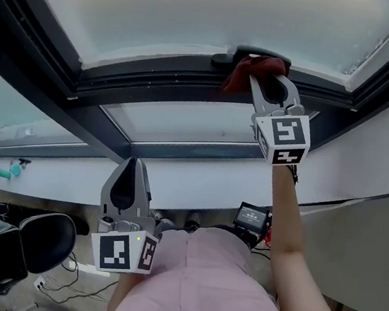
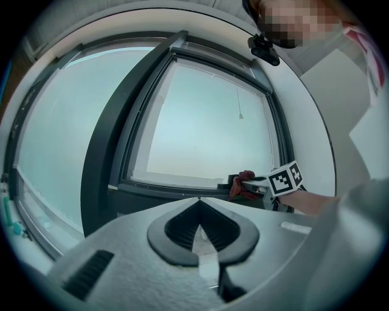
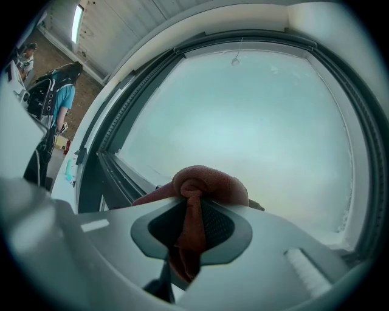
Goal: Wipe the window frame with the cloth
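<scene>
My right gripper (image 1: 264, 72) is shut on a dark red cloth (image 1: 247, 69) and holds it against the lower rail of the dark window frame (image 1: 154, 79), right by the black window handle (image 1: 229, 57). In the right gripper view the cloth (image 3: 203, 185) bunches out between the jaws, in front of the frosted pane. From the left gripper view the cloth (image 2: 244, 184) and the right gripper's marker cube (image 2: 285, 178) show at the frame's lower right. My left gripper (image 1: 130, 171) hangs low near my chest, shut, with nothing in it.
A thick dark mullion (image 2: 115, 133) divides the two panes. A white sill (image 1: 198, 180) runs below the window. A black office chair (image 1: 36, 241) stands at lower left, cables lie on the floor, and a person (image 3: 51, 109) stands far left in the right gripper view.
</scene>
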The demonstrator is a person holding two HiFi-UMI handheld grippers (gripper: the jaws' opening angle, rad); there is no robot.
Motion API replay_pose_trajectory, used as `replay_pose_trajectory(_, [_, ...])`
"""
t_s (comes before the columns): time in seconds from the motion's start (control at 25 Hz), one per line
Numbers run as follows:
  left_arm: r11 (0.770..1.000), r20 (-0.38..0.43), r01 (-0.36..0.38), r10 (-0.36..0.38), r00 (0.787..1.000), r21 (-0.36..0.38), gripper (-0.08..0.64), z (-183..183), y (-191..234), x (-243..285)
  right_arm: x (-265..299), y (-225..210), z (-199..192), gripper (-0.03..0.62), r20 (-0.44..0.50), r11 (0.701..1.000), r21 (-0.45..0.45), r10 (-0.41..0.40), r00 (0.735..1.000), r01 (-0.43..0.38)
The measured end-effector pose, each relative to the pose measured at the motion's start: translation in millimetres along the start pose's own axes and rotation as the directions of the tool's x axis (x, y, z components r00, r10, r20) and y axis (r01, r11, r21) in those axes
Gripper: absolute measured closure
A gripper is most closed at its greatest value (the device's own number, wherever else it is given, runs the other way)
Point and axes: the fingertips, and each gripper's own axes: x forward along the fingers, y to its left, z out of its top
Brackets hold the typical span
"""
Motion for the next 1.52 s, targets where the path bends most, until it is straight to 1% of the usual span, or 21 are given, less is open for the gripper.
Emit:
replay_pose_trajectory(0.28, [1.000,-0.001,-0.003,0.003,1.000,0.004,0.563,0,-4,3,-1,-2,-1,0.523,0.007,1.000,0.005,0.009,1.000,-0.009])
replay_pose_trajectory(0.48, [1.000,-0.003,-0.006,0.006,1.000,0.005,0.563,-1,-7,5,-5,-12,-6,0.523,0.004,1.000,0.018,-0.004,1.000,0.004])
replay_pose_trajectory(1.2, [1.000,-0.004,-0.004,0.004,1.000,0.014,0.563,-2,-15,15,-26,-76,-31,0.523,-0.027,0.991,0.056,-0.123,0.992,0.124])
replay_pose_trajectory(1.44, [0.999,0.020,-0.026,0.025,0.999,0.035,0.563,-6,-31,15,-41,-110,-46,0.523,-0.009,0.982,0.084,-0.168,0.986,0.168])
replay_pose_trajectory(1.52, [0.999,0.020,-0.021,0.021,1.000,0.031,0.563,-5,-28,16,-44,-116,-47,0.523,-0.017,0.978,0.087,-0.187,0.982,0.188])
